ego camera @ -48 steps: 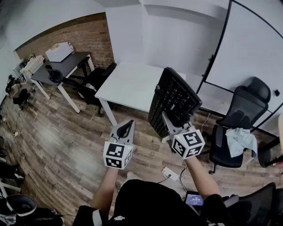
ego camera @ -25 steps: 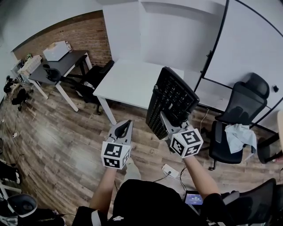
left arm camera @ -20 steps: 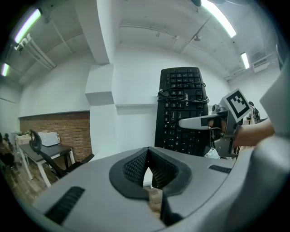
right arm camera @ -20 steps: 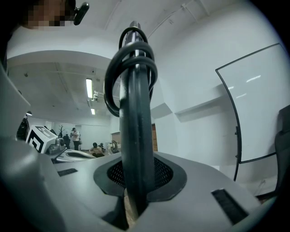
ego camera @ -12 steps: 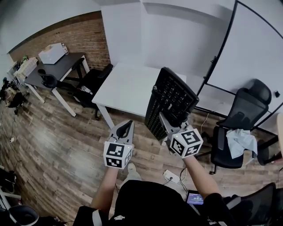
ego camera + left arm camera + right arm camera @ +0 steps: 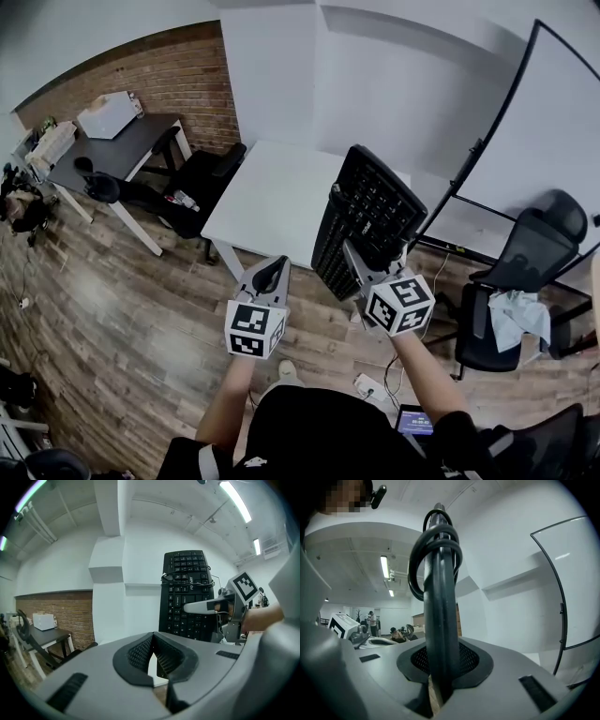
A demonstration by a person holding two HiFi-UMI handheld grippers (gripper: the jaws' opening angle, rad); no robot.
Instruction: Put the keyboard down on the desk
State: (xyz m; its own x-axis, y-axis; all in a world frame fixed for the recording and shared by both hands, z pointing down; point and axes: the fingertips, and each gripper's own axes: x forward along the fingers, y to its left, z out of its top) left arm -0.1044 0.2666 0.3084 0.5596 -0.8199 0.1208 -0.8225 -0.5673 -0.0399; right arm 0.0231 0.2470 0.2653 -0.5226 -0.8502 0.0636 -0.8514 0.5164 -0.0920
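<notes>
One black keyboard [image 6: 363,212], lettering unreadable

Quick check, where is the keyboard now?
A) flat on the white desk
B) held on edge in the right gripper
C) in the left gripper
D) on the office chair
B: the right gripper is clamped on the keyboard, held up on edge; the left gripper is shut and empty.
</notes>
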